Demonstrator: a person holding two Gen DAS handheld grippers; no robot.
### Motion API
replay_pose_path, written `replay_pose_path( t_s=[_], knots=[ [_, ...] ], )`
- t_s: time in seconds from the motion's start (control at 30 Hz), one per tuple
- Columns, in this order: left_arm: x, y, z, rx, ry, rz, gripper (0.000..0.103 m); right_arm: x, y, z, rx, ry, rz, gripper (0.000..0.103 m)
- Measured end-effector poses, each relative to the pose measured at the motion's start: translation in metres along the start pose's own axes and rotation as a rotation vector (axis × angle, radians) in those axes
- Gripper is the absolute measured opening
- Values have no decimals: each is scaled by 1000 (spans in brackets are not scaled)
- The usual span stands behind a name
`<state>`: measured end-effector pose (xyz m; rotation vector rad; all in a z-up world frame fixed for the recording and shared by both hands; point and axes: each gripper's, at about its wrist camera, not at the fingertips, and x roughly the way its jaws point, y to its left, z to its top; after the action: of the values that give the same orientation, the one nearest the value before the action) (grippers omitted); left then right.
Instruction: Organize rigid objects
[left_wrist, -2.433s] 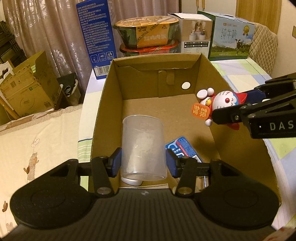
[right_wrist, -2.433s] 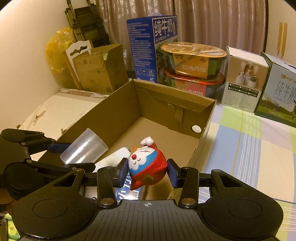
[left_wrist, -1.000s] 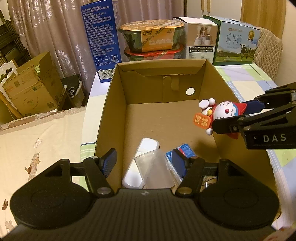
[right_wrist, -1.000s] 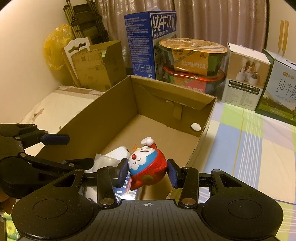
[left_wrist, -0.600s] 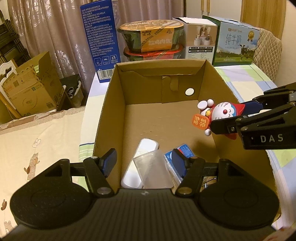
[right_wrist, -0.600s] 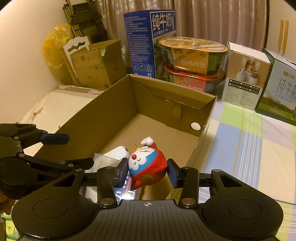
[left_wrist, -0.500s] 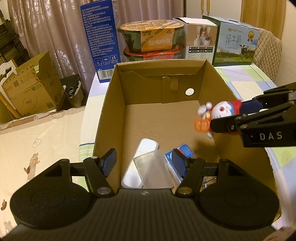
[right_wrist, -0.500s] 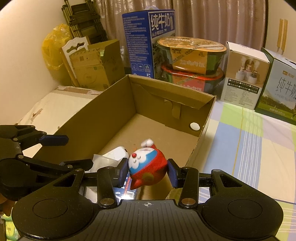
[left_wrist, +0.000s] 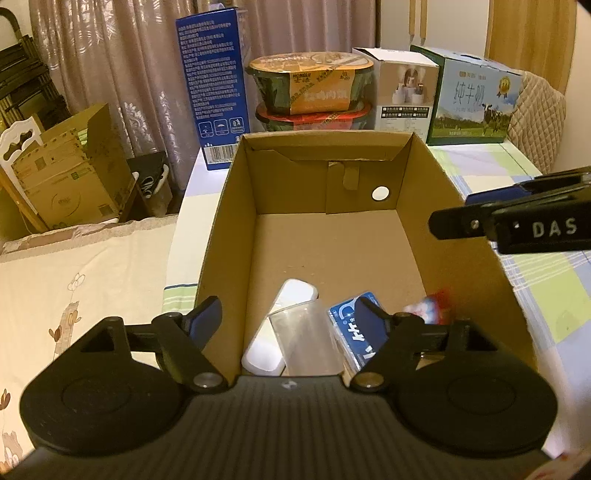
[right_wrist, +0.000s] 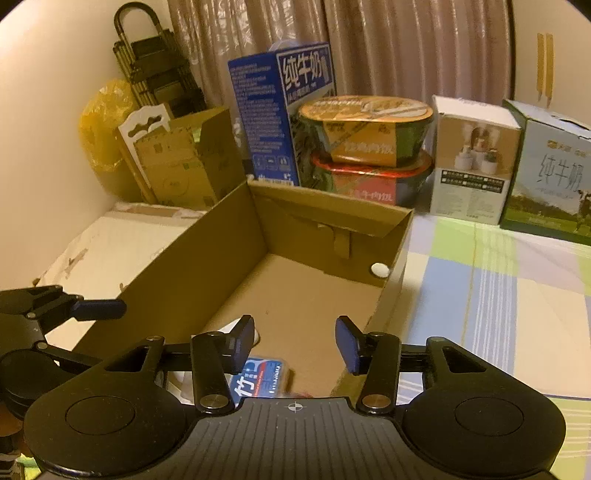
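An open cardboard box (left_wrist: 236, 206) stands on the table; it also shows in the right wrist view (right_wrist: 207, 258). Inside at its near end lie a clear plastic cup (left_wrist: 304, 341) on its side, a white oblong object (left_wrist: 291, 295), a blue packet (left_wrist: 354, 332) and a blurred red and blue toy figure (left_wrist: 430, 306). My left gripper (left_wrist: 291, 314) is open and empty above the box's near end. My right gripper (right_wrist: 295, 339) is open and empty above the box's right side; it shows at the right of the left wrist view (left_wrist: 517, 229).
Behind the box stand a blue milk carton (left_wrist: 210, 96), two stacked noodle bowls (left_wrist: 314, 92), a white box (left_wrist: 404, 92) and a green milk case (left_wrist: 476, 103). A checked cloth (right_wrist: 498, 295) covers the table on the right. Folded cartons (left_wrist: 62, 173) lean at the left.
My right gripper has opened and the toy figure has dropped into the box's near right corner. Earlier my left gripper let go of the clear cup, which now lies in the box.
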<state>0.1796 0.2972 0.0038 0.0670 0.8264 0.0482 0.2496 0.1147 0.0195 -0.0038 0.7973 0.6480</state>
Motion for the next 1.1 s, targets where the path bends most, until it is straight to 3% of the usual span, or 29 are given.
replay_pose_path(
  t_s=[0.53,0.8,1.1],
  knots=[
    [-73,-17,-26,-86,-54,9,102,-83,13,-36,69,-46,-25,74],
    [-119,-31,-43,-86,-83,29,102,-129,31,-63,90,-53,-47,87],
    [-170,-37,-57,-99,-104,44,102,-169,36,-91,157,-56,-83,90]
  ],
)
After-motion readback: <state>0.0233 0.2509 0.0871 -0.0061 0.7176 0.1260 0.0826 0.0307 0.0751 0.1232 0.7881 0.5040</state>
